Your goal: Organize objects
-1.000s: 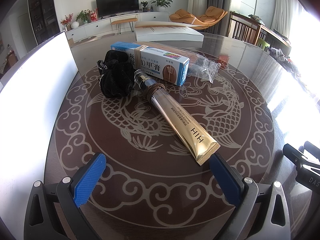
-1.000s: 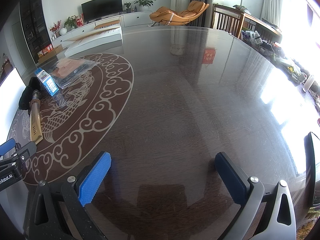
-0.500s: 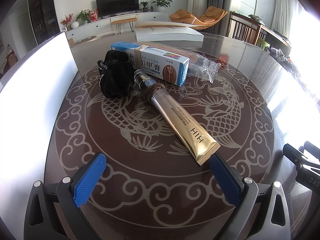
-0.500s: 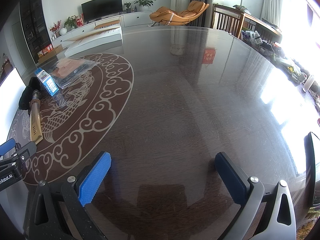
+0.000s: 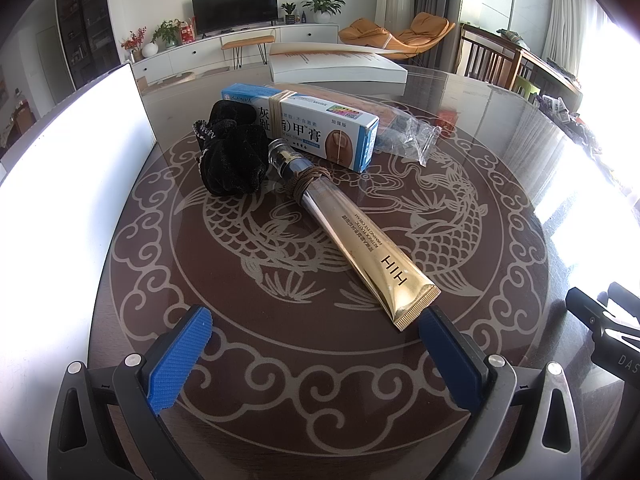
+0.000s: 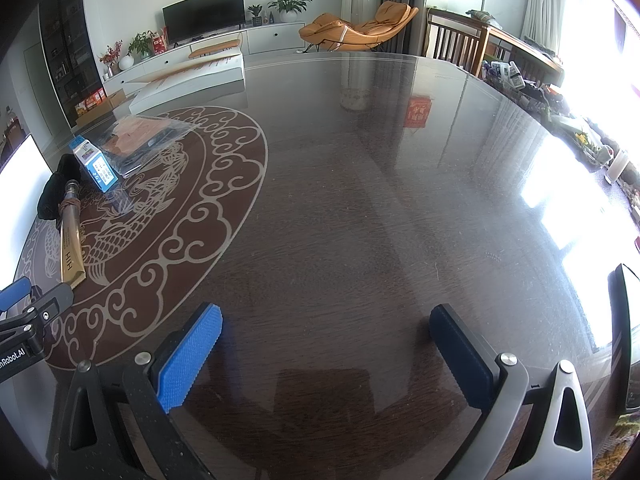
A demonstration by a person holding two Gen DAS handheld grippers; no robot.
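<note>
1. The left tongs (image 5: 316, 338) sit low over the dark glossy counter (image 5: 500, 128), spread wide and empty, the long gold cream tube (image 5: 360, 240) lying just ahead, its crimped end by the right pad.
2. The right tongs (image 6: 326, 338) gape wide, level over bare counter, the tube far left.

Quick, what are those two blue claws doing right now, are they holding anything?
Left gripper: open, holding nothing; the gold tube lies just ahead, by its right finger.
Right gripper: open, holding nothing, over bare table.
</note>
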